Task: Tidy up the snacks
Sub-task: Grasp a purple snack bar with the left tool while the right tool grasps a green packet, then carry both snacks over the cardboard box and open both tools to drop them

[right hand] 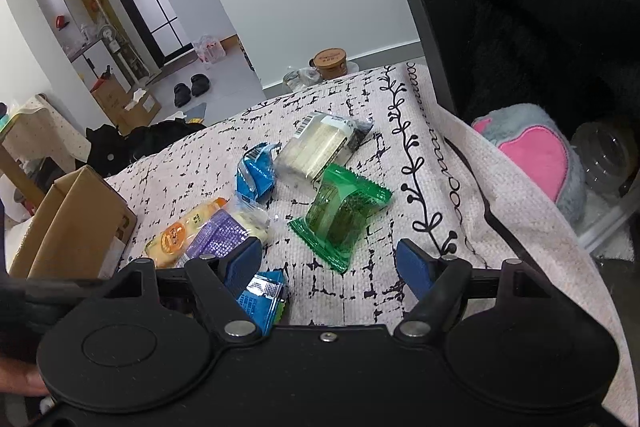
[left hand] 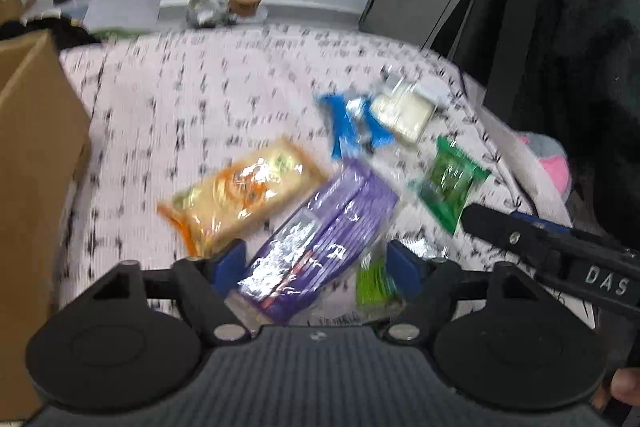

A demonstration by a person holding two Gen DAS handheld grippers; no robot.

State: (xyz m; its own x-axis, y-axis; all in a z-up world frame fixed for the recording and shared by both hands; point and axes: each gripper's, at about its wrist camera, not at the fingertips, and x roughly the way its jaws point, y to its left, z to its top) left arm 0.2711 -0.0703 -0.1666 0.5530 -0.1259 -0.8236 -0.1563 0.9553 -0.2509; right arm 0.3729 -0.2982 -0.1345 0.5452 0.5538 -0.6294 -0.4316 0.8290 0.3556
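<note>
so far little of the organizing appears to be done: every snack that can be seen is still loose on the patterned cloth (right hand: 360, 291) covering the tabletop, and none can be made out inside the cardboard box (right hand: 76, 227) at the left, whose inside is mostly hidden. the purple packet (left hand: 320, 243) is lying beside and partly over the orange packet (left hand: 240, 195), with a blue packet (left hand: 352, 127), a white packet (left hand: 404, 115) and a green packet (left hand: 448, 183) scattered further back. the left hand-held gripper (left hand: 318, 265) is lowered over the purple packet, which sits between its blue pads; the jaws are partly apart, and whether the pads already press on the wrapper cannot be told through the blur. a small light-green packet (left hand: 374, 285) is seen just beside its right pad. the right hand-held gripper (right hand: 330, 263) is held with jaws apart and nothing clamped, the green packet just beyond its tips and another blue packet (right hand: 262, 297) under its left finger. the sorting seems to be at its start, with all the packets still to be moved.
</note>
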